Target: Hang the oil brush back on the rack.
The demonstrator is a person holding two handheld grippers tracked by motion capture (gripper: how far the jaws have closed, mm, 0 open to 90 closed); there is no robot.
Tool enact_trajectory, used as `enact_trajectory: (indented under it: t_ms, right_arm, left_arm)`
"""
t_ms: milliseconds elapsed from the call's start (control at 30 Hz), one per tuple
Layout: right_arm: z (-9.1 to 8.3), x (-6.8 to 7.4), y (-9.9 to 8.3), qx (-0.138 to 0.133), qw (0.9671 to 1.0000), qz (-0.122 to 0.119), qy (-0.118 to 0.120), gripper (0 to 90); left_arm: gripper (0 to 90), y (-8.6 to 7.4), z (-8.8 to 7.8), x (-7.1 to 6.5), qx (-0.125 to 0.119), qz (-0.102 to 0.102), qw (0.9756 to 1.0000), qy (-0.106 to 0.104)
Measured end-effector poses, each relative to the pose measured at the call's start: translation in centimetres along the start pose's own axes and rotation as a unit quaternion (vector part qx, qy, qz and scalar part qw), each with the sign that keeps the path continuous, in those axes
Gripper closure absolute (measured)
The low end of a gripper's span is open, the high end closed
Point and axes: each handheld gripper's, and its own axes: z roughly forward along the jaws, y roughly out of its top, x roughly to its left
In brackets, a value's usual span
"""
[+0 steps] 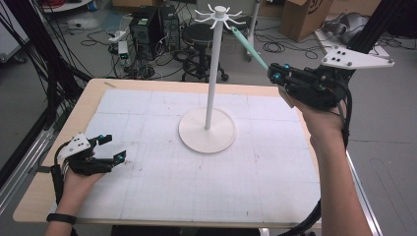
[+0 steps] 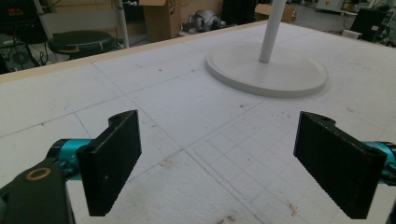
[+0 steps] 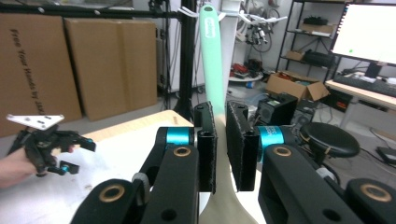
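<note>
While the big worktop (image 1: 147, 196) carries a tall white hook stand (image 1: 212, 78), the right gripper (image 1: 273, 73) has its fingers clamped on a mint green spatula (image 1: 248, 47), lifted up by the hooks. Low on the worktop, the left gripper (image 1: 114, 148) rests with its fingers apart.

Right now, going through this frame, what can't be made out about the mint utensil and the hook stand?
- Mint utensil: its working end is hidden in the right gripper view behind the right gripper.
- Handle tip against the hook stand: too small in the high view to tell whether it hangs on a hook.
- Stand top: cut off by the left gripper view's upper edge.
</note>
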Motion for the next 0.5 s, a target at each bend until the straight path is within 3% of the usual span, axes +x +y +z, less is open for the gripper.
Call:
enact_trajectory:
  t_ms: [500]
  right_arm:
    - [1.15,0.02,0.04,0.006,0.9998,-0.006,-0.018,83.0]
  left_arm:
    - [15.6,0.02,-0.02,-0.04,-0.001,-0.001,1.0000,-0.001]
